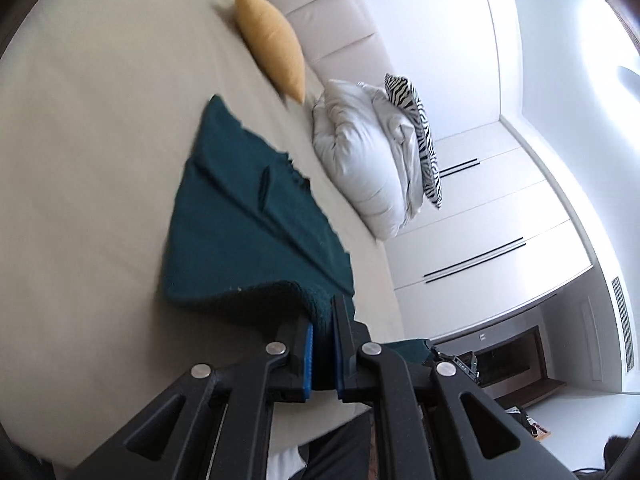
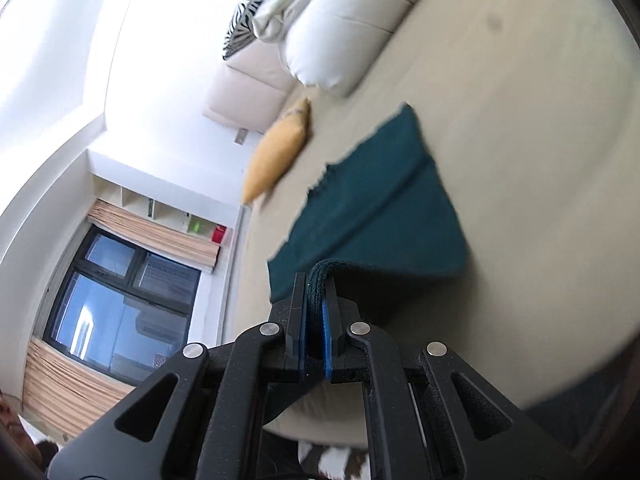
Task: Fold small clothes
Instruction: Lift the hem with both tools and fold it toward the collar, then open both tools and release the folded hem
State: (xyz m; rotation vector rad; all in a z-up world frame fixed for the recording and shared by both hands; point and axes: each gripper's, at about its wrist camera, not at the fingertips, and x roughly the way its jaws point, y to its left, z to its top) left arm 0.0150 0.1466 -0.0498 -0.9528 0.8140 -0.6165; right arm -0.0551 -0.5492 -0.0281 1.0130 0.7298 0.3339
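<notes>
With the left gripper (image 1: pixel 323 332) and right gripper (image 2: pixel 316 300) each clamped on a near corner of the teal cloth (image 1: pixel 248 216) above the bed (image 1: pixel 100 120), an uneven lift could skew the fold or let the thick hem slip free.

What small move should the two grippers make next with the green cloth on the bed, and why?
Probably carry the lifted near edge forward toward the far edge. Both the left gripper and the right gripper are shut on the near edge of the green cloth, which curls up off the bed while the rest lies flat, unfolded.
</notes>
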